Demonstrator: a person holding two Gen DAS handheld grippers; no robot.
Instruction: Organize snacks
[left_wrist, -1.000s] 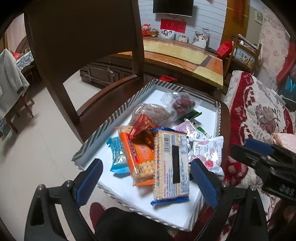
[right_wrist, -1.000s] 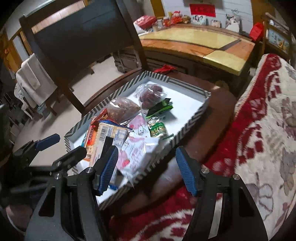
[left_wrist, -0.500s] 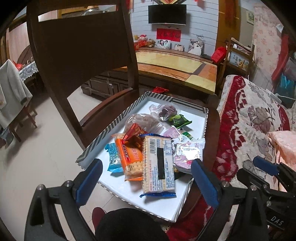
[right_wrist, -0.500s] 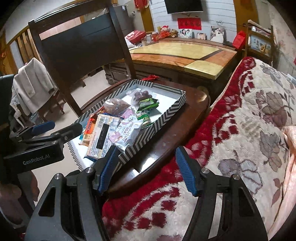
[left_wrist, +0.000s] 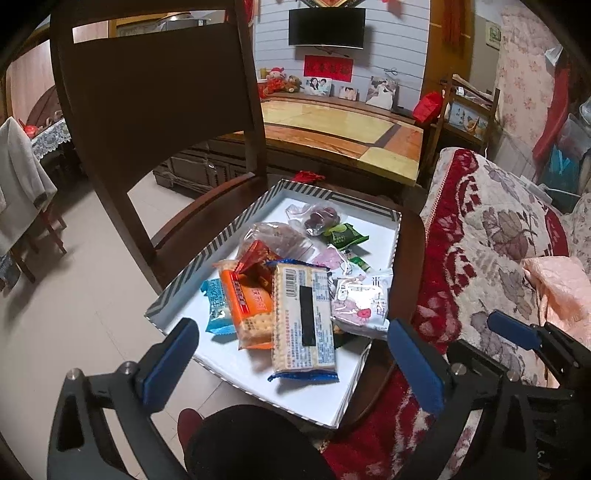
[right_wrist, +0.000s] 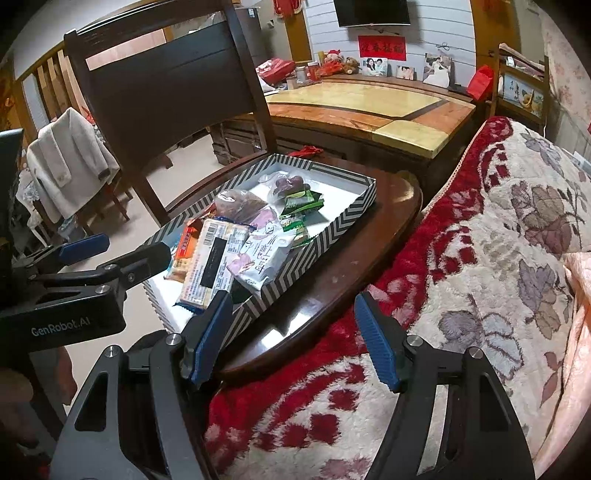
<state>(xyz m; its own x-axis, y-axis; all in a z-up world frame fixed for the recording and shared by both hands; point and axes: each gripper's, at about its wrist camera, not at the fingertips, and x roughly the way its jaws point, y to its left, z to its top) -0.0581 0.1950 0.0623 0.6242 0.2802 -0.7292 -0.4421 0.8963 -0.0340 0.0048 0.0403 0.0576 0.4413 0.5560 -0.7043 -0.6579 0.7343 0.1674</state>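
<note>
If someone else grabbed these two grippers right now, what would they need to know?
Left gripper: open, empty, hovering just short of the striped box's near end.
Right gripper: open, empty, over the chair seat's edge beside the red blanket.
All the snacks lie piled loose in the box: long cracker pack on top, orange cracker pack beside it, white pouch, green packets farther back.
Done: no sorting shows.
Left: pick the packs apart and arrange them.
</note>
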